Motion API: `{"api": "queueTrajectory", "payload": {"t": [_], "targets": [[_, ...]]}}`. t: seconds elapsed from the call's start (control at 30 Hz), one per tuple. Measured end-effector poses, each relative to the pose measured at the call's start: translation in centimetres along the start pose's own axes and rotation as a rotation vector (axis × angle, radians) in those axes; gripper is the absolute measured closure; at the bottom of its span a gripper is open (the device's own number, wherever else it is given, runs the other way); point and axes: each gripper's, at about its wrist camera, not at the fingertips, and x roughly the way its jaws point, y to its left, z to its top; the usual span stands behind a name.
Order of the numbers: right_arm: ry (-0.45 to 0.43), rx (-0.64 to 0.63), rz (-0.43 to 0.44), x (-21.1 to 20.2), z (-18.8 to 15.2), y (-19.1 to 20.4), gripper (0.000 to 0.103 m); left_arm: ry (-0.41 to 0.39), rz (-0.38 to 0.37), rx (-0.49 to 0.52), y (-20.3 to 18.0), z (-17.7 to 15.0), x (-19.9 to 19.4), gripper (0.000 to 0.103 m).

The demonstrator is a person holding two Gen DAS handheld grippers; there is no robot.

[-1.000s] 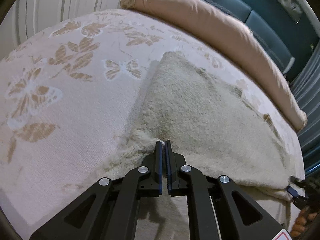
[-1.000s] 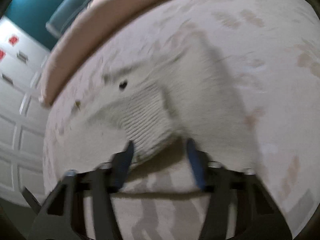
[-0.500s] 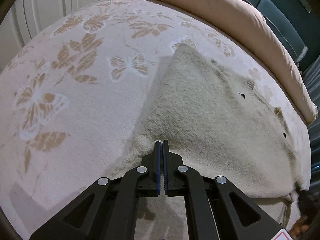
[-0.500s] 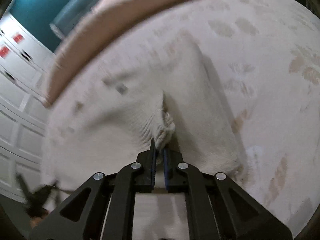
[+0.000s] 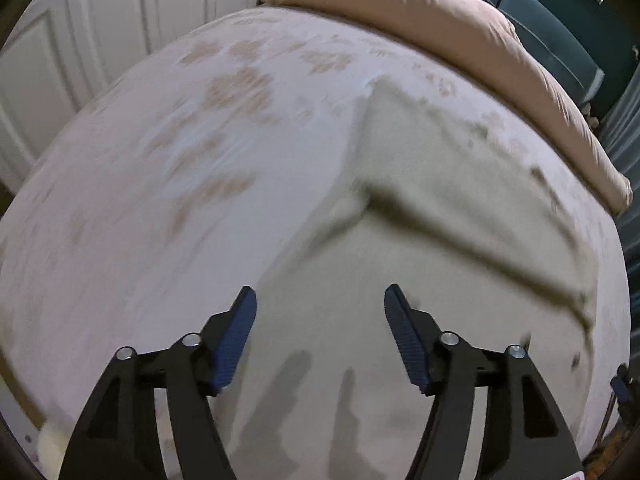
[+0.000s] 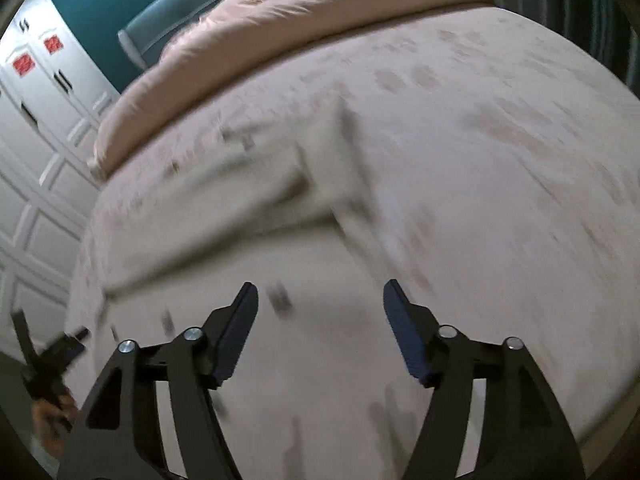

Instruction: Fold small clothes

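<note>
A cream knitted garment [image 5: 440,208] lies flat on the bed, folded over with one layer on top of another; it also shows in the right wrist view [image 6: 224,200]. Both views are motion-blurred. My left gripper [image 5: 320,312] is open and empty, held above the garment's near part. My right gripper [image 6: 320,308] is open and empty, above the garment's near right part. The left gripper's tip [image 6: 52,356] shows at the lower left of the right wrist view.
The bed cover [image 5: 160,160] is pale with tan butterfly prints. A long pink bolster [image 5: 460,40] lies along the far edge by a teal headboard [image 6: 192,12]. White cupboard doors [image 5: 100,20] stand beyond the bed's left side.
Both grippers were shut on the garment's edge half a second ago; both have now opened, let it go and pulled back and up. The garment lies folded over.
</note>
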Motion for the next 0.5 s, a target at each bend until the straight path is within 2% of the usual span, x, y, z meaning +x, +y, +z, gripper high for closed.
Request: {"api": "queueTrajectory", "payload": {"t": [0.07,0.23,0.37,0.5], "targets": [[0.043,0.007,-0.046,-1.7,-4.3,-2.0,0.035,0.056,-0.002,-0.011,2.1,-3.4,-1.2,0.035],[0.148,0.074,-0.043,-3.6,-11.8,-5.3,0.035,0.157,-0.016,-0.068,5.9,-11.2,-3.4,0.034],[0.177,0.093,-0.008,-3.4,-14.1,-5.3,0.035,0.195,-0.070,-0.136,6.9,-13.9,-3.6,0.034],[0.194,0.134,0.047,-1.8,-14.1,-4.9,0.035,0.166,-0.119,-0.199,6.7,-14.0,-3.6,0.034]]}}
